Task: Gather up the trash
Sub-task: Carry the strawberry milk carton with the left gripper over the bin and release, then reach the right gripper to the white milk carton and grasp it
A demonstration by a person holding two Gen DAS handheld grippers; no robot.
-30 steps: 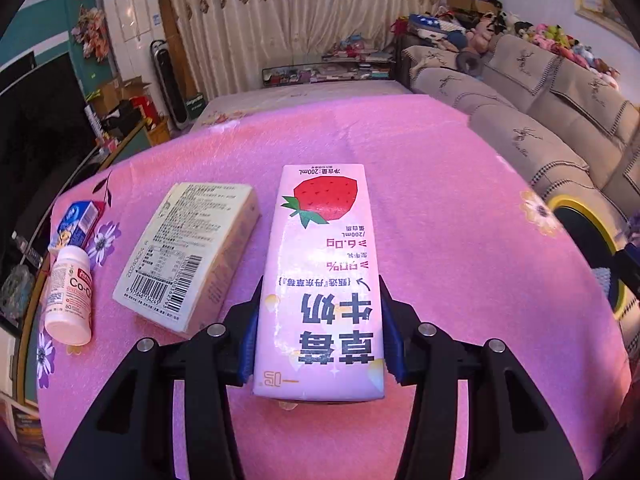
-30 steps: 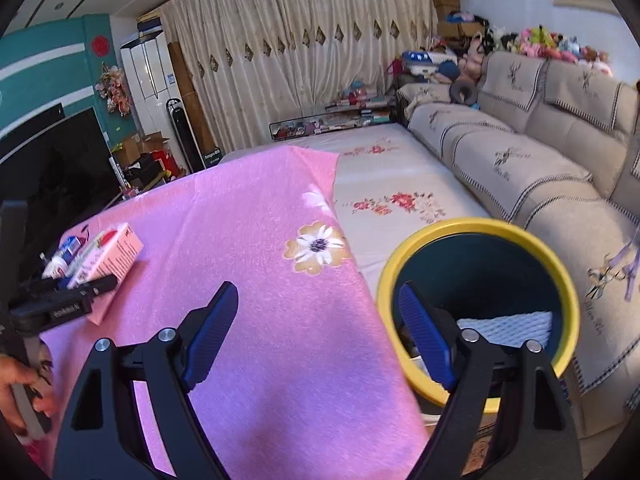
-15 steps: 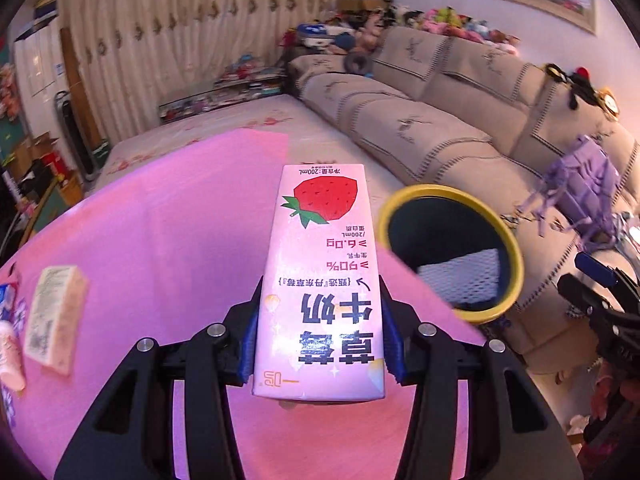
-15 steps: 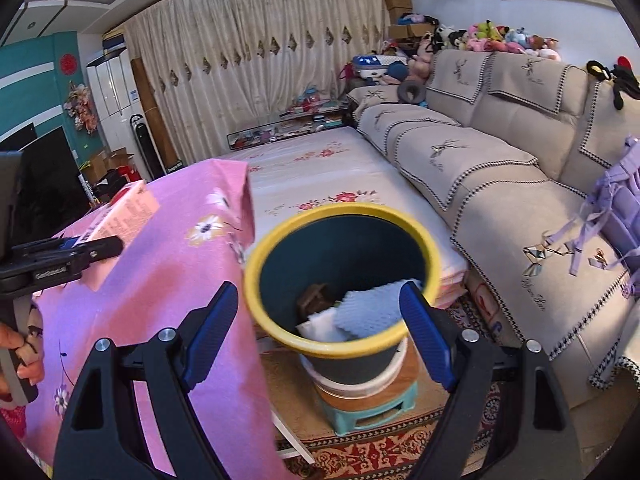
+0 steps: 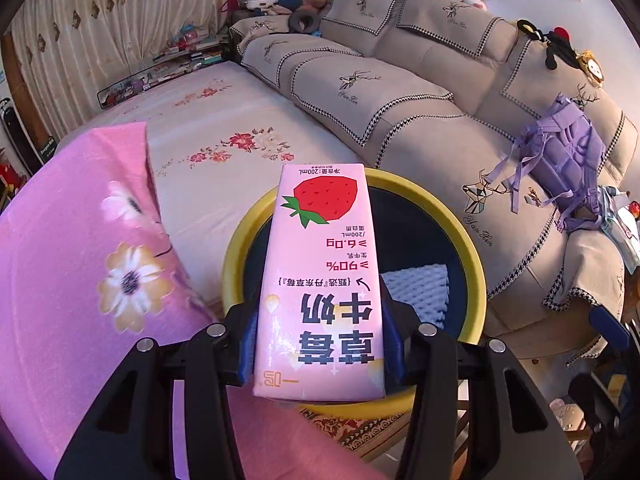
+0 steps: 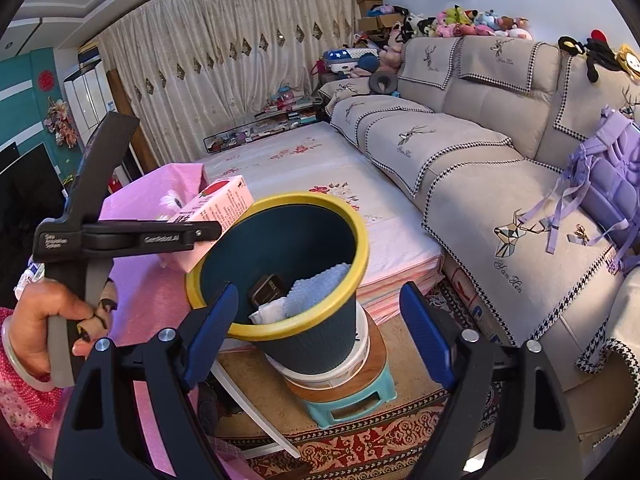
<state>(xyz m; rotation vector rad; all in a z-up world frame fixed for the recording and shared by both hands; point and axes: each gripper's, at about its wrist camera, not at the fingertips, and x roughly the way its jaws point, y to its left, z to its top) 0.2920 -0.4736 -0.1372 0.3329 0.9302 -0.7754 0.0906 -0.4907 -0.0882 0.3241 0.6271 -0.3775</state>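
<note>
My left gripper (image 5: pixel 320 344) is shut on a pink strawberry milk carton (image 5: pixel 320 280) and holds it in the air, its far end over the rim of a dark bin with a yellow rim (image 5: pixel 472 256). In the right wrist view the carton (image 6: pixel 216 216) sticks out from the left gripper (image 6: pixel 200 236) just at the left edge of the bin (image 6: pixel 320 344). The bin holds a blue cloth (image 6: pixel 316 288), white paper and a dark box. My right gripper (image 6: pixel 316 336) is open and empty, close in front of the bin.
The bin stands on a white tub atop a small green stool (image 6: pixel 344 400) on a patterned rug. The table with its pink flowered cloth (image 5: pixel 80 280) is to the left. A low floral mattress (image 5: pixel 240 140) and a grey sofa (image 5: pixel 440 100) lie beyond.
My left gripper has carried the carton rightward off the table to the bin's rim. My right gripper has swung right and down so the bin sits between its fingers.
</note>
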